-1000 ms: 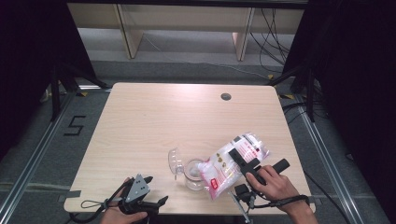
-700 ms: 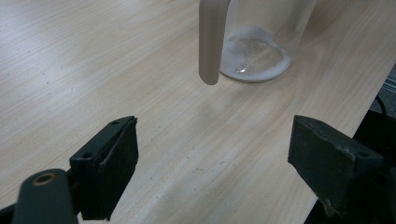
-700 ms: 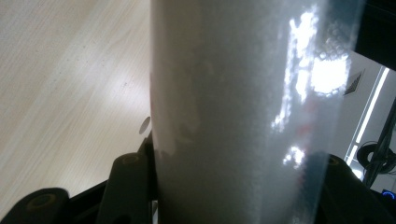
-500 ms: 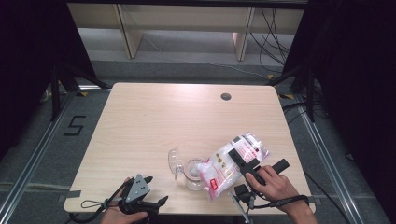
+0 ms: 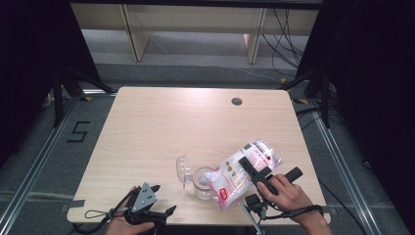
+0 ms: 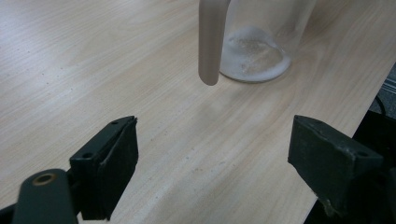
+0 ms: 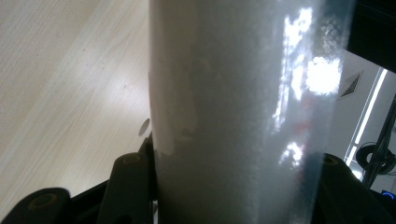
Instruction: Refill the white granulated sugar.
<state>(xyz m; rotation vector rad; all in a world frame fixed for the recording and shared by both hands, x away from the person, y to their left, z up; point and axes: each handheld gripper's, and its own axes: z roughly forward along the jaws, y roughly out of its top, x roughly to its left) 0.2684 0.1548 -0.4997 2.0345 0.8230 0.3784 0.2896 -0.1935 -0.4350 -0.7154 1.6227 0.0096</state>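
High view: my right gripper (image 5: 252, 169) is clamped on the bag of white powder (image 5: 240, 174), tilted over the glass jar (image 5: 203, 181) near the table (image 5: 171, 122) front edge. My left gripper (image 6: 212, 154) sits with jaws apart, holding nothing.

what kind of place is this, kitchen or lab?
Likely a lab recording station: a bare wooden table on a metal frame, dark curtains at the sides, loose cables on the floor behind.
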